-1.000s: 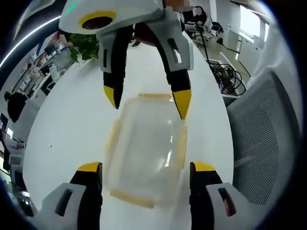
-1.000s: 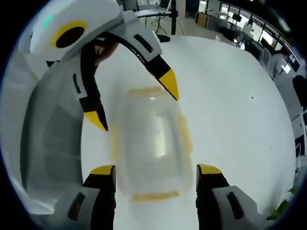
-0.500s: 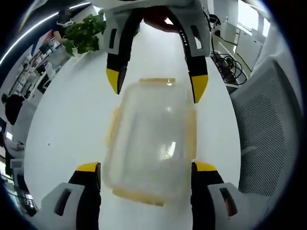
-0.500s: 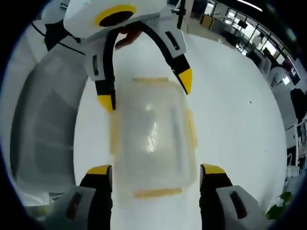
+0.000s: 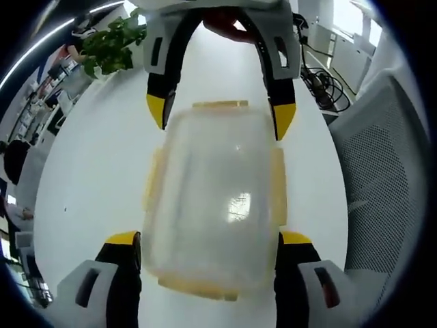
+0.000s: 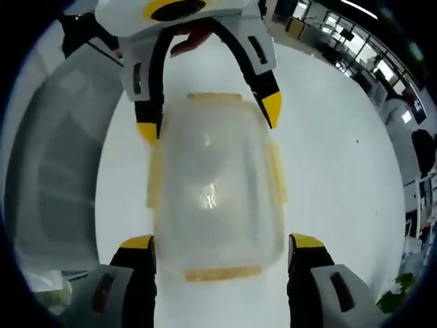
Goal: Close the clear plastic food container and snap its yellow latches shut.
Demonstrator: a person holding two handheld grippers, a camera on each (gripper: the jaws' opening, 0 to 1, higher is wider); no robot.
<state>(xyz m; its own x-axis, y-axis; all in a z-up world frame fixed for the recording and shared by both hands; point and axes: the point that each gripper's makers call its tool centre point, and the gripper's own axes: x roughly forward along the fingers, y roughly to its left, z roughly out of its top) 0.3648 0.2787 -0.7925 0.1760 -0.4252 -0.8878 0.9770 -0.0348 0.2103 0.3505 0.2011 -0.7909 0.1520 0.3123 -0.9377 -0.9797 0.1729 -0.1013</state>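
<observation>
The container (image 5: 212,205) lay on the white desk (image 5: 95,178), its lid seated and its yellow latches (image 5: 278,186) apparently splayed outward; it sat lengthwise between the two grippers. The left gripper (image 5: 208,256) straddled one short end, jaws wide and holding nothing; the right gripper (image 6: 222,256) straddled the other, likewise wide. It looked light, thin-walled and slick, likely to skid under a push; better to steady one end and press each latch at its outer edge.
</observation>
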